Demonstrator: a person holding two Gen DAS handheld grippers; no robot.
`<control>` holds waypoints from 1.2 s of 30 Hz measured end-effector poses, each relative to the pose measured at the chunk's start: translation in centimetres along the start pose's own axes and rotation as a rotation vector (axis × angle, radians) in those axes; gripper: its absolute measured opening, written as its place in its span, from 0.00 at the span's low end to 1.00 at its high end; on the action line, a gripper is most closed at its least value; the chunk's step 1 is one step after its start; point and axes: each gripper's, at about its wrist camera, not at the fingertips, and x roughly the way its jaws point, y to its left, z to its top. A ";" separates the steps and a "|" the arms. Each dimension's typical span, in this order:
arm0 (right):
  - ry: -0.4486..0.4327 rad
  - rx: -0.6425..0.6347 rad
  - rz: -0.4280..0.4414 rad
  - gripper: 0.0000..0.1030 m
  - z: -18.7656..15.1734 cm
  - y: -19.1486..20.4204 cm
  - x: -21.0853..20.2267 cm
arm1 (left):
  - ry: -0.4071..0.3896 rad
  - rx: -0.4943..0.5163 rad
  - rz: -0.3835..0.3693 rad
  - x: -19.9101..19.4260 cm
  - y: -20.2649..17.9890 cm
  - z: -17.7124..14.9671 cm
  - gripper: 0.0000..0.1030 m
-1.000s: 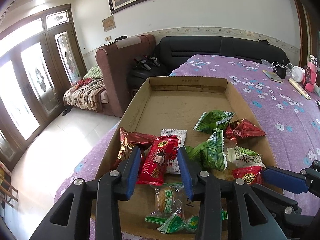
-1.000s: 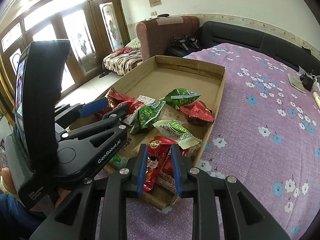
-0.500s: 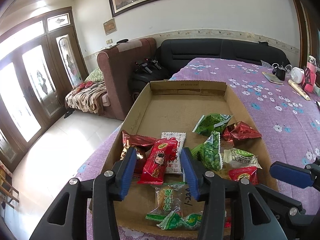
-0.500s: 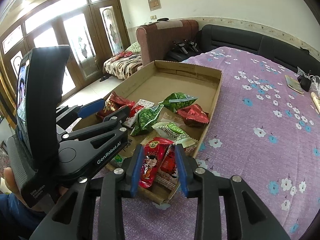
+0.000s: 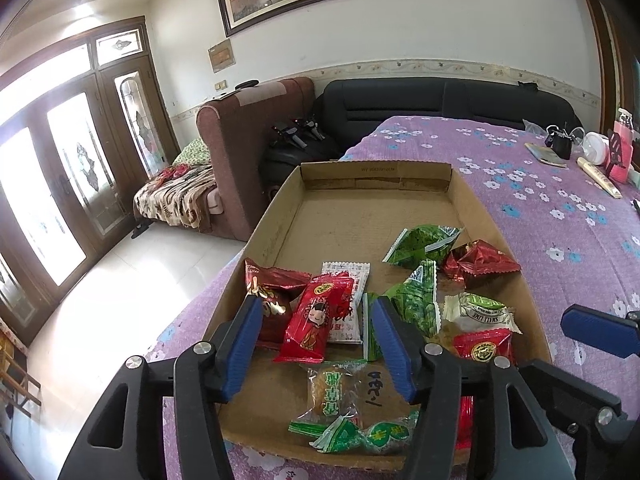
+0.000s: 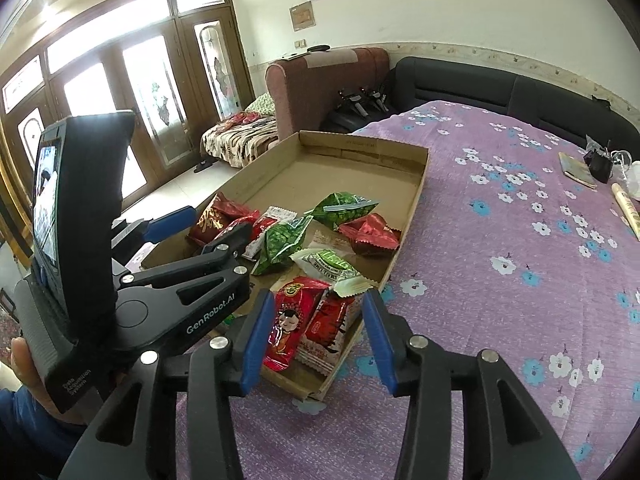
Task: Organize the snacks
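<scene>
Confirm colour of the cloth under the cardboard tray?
Purple cloth with white and blue flowers; clearest in the right wrist view.

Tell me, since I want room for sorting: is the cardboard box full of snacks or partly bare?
Partly bare. The snacks crowd the near half of the cardboard box; its far half shows only bare cardboard floor.

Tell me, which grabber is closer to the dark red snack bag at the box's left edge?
Left. The left gripper has one finger right beside the dark red snack bag. The right gripper hangs over the cardboard box at its opposite near corner, past several other packets.
</scene>
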 end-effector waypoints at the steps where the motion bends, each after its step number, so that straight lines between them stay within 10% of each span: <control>1: -0.002 0.002 -0.002 0.44 0.0 -0.1 -0.1 | 0.000 0.001 0.000 0.0 0.0 0.0 0.61; 21: -0.071 0.000 -0.207 0.48 -0.8 -1.8 -1.3 | -0.048 -0.035 0.016 -2.3 0.5 -0.5 0.91; 36: -0.073 -0.003 -0.295 0.48 -1.3 -2.5 -1.6 | -0.062 -0.082 0.004 -2.7 1.4 -0.8 0.92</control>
